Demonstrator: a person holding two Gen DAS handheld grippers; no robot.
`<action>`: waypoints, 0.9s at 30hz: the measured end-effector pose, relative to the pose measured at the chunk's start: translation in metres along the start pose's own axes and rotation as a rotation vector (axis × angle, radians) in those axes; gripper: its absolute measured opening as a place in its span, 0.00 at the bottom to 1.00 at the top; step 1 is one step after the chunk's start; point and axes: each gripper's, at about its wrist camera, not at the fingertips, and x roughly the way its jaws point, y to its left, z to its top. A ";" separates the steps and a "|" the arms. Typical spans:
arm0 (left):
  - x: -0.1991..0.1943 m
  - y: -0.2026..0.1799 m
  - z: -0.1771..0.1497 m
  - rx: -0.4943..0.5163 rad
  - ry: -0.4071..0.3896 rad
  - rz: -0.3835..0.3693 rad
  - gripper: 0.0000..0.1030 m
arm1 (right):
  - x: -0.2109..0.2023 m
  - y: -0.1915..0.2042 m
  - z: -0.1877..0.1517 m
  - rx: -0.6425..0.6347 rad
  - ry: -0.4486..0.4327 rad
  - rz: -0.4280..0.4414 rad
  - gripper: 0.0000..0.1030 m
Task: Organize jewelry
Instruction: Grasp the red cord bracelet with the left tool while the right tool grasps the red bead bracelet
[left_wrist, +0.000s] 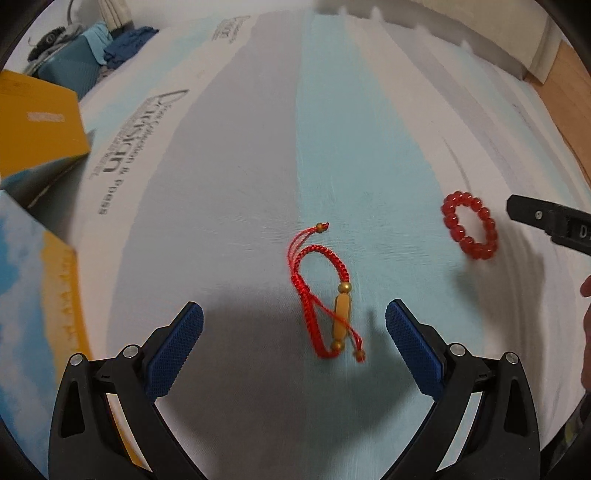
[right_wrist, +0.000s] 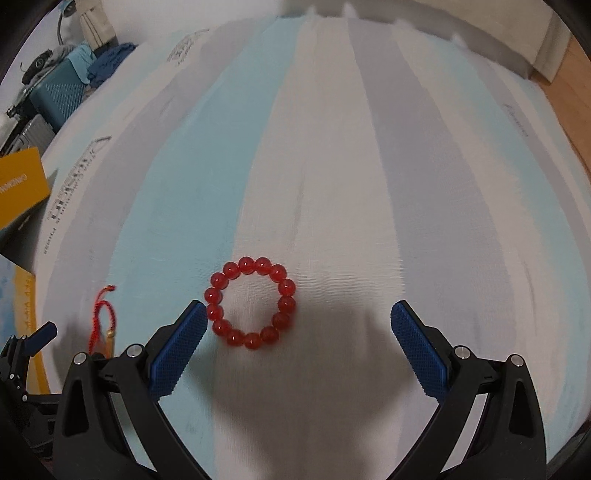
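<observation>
Both tools released, nothing held. Left tool hovers over the striped bed sheet with jaws spread wide; right tool likewise wide.

Red cord bracelet lies flat on the sheet between the left tool's fingers, nearer the right-hand one. Its long axis runs roughly along the tool's forward line, so the jaws would close across its narrow width. Its tan bead bar sits at the near end, loose cord tails trailing either way.

Red bead bracelet lies as an open ring just beside the right tool's left finger, possibly touching it; blur makes contact uncertain. It is off-centre: the ring sits left of the jaw midline.

Judgement: each tool is nearest its own bracelet. The right one needs a leftward shift before closing. A yellow box lies at far left, perhaps the destination.
</observation>
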 end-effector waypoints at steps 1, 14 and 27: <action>0.005 -0.001 0.000 0.004 0.002 -0.003 0.94 | 0.008 0.002 0.000 -0.003 0.011 0.002 0.93; 0.030 -0.008 0.000 0.030 0.005 -0.001 0.87 | 0.047 0.024 -0.001 -0.027 0.050 0.039 0.85; 0.027 -0.007 0.000 0.035 0.014 0.010 0.56 | 0.050 0.028 0.000 -0.033 0.064 0.071 0.50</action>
